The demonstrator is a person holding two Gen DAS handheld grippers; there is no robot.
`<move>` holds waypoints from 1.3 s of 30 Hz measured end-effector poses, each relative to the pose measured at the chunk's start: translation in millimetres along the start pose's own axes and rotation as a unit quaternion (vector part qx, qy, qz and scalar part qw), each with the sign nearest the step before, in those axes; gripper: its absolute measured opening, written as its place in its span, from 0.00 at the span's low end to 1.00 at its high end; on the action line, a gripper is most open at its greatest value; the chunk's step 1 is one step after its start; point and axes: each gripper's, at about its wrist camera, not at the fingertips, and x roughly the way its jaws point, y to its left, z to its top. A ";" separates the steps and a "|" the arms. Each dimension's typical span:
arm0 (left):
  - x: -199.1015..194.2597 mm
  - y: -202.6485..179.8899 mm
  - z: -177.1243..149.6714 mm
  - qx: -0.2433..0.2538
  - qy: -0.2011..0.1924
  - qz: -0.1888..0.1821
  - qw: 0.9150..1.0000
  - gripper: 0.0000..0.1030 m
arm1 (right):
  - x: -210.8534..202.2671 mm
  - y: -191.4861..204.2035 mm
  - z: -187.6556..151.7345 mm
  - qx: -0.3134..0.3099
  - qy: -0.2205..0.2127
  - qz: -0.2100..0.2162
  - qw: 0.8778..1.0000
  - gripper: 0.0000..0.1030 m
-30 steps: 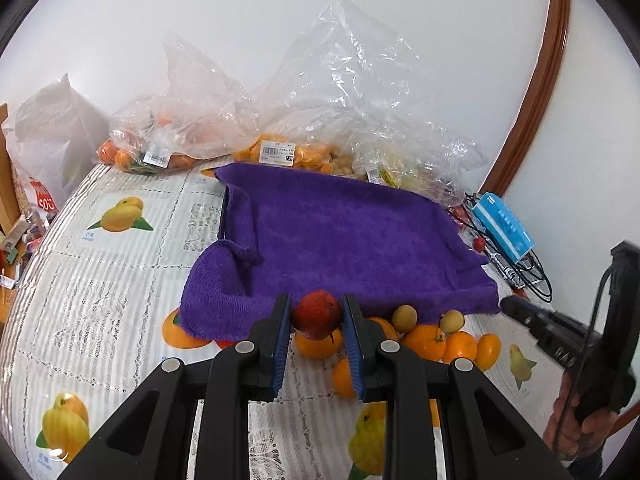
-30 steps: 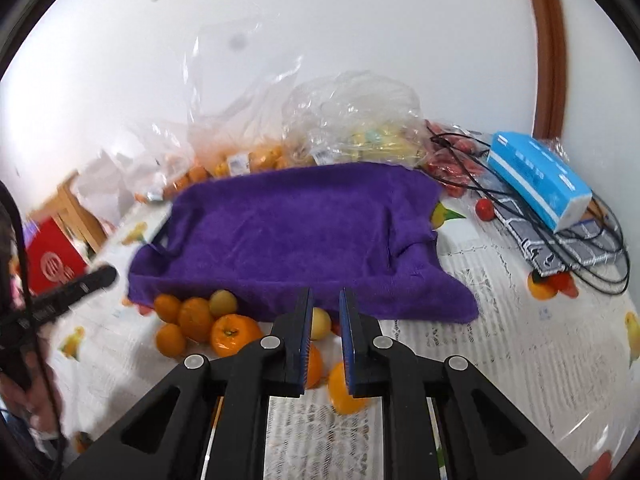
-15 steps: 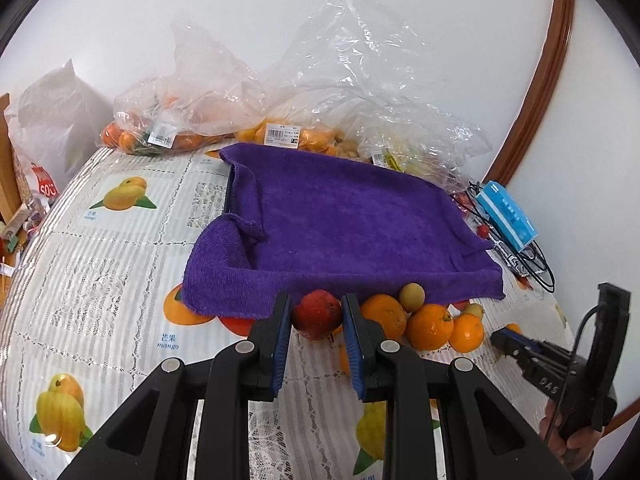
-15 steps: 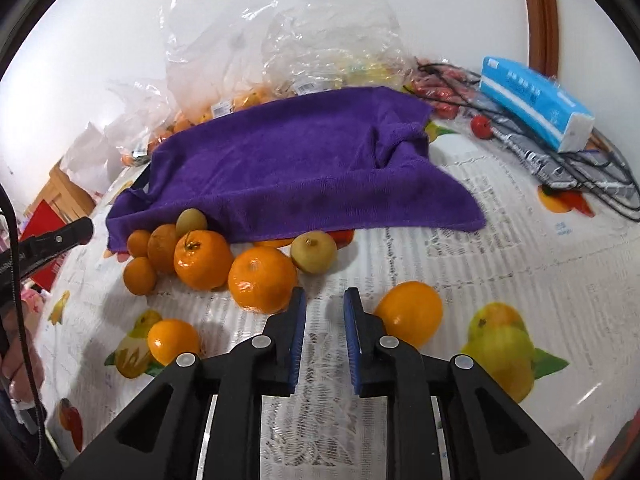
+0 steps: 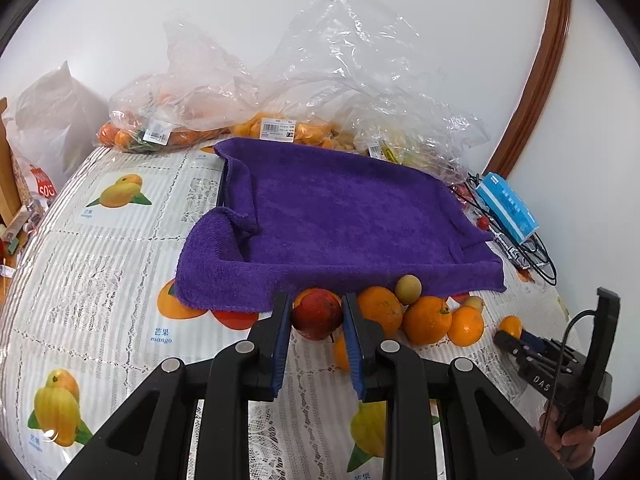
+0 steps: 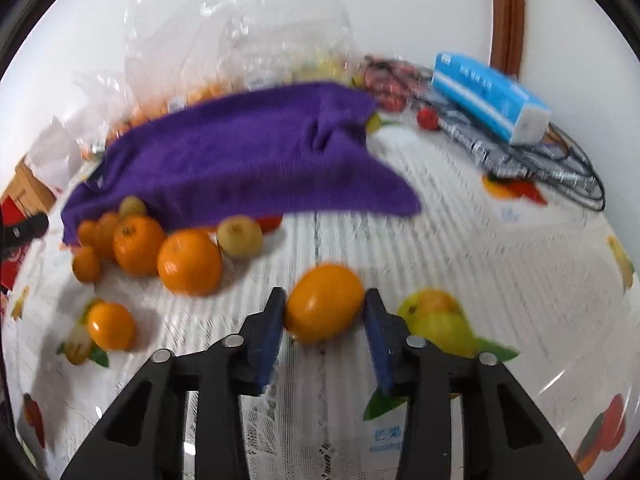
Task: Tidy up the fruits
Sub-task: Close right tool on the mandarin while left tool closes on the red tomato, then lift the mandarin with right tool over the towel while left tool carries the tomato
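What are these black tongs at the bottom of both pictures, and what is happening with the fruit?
There is no robot here. A person holds one pair of tongs in each hand, and a small camera on each pair looks forward along its two fingers. So each picture is taken from one hand.

In the left view, the left tongs are shut on a red fruit. At the right edge you see the other tongs and the hand that holds them.

In the right view, which is blurred, the right tongs have just been opening. An orange fruit lies between the fingers; one pad is at its side, the other stands clear of it.

On the table, covered with a fruit-print cloth, lie a purple towel, a cluster of oranges and smaller yellowish fruits, plastic bags of fruit at the back, and a blue box.
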 end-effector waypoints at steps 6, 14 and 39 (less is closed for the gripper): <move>2.9 -1.0 -0.7 0.000 0.004 0.000 1.000 0.23 | 4.4 -3.6 5.9 0.007 -0.001 0.010 1.000 0.32; 5.2 -1.5 5.4 0.001 0.003 0.004 1.000 0.23 | -6.8 2.2 16.3 0.012 -0.029 0.029 0.999 0.31; 54.2 -12.0 90.7 0.002 -0.050 0.022 0.999 0.23 | 5.4 51.0 156.5 -0.034 -0.124 0.043 0.991 0.31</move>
